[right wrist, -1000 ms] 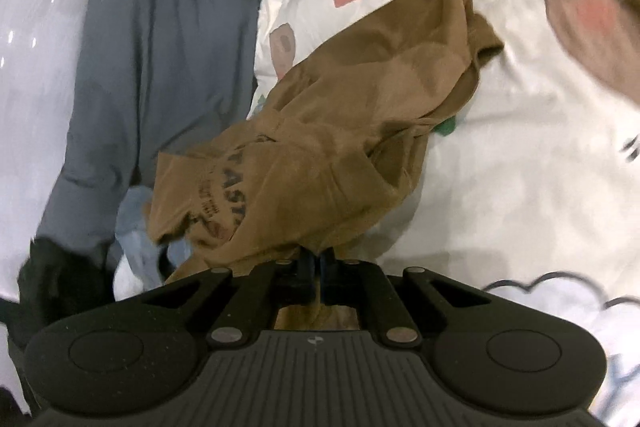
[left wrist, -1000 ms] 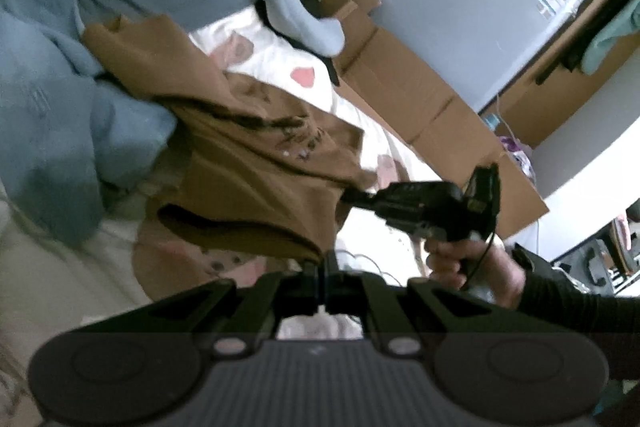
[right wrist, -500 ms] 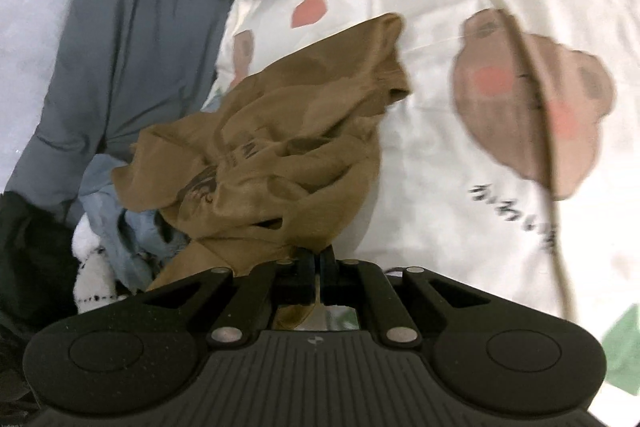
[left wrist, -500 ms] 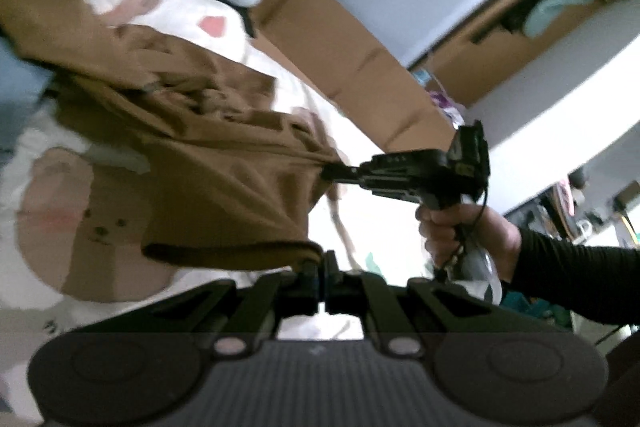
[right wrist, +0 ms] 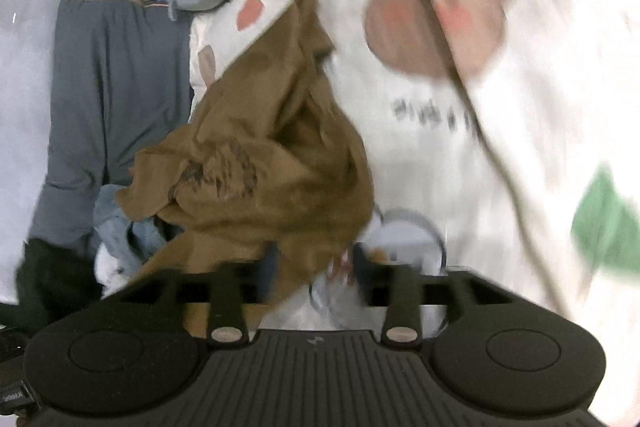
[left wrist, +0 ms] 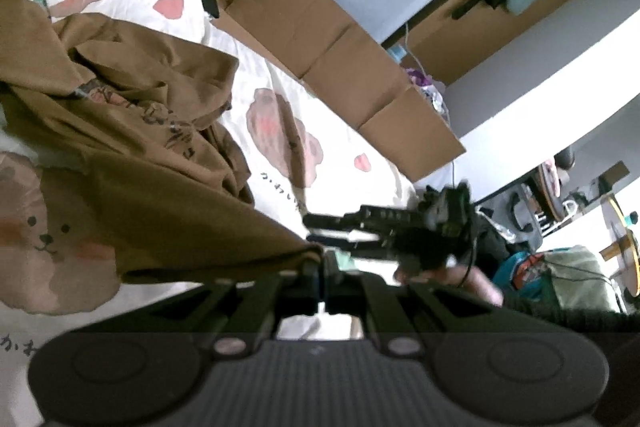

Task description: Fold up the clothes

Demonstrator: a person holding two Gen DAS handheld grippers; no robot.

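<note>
Brown shirt [left wrist: 120,155] pinched by left hand-held gripper [left wrist: 320,269], right hand-held gripper [right wrist: 312,267] now opening, cloth slipping free

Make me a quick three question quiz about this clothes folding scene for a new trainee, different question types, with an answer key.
1. True or false: the left gripper is clamped on the edge of the brown shirt.
2. Which pattern is printed on the white bedsheet? A) stripes B) bears C) stars
3. Fill in: the right gripper has its jaws ____, with brown cloth hanging loose between them.

Key
1. True: its jaws are closed with the shirt's edge pinched at the tips.
2. B, bears.
3. Opening: the fingers stand apart.
</note>
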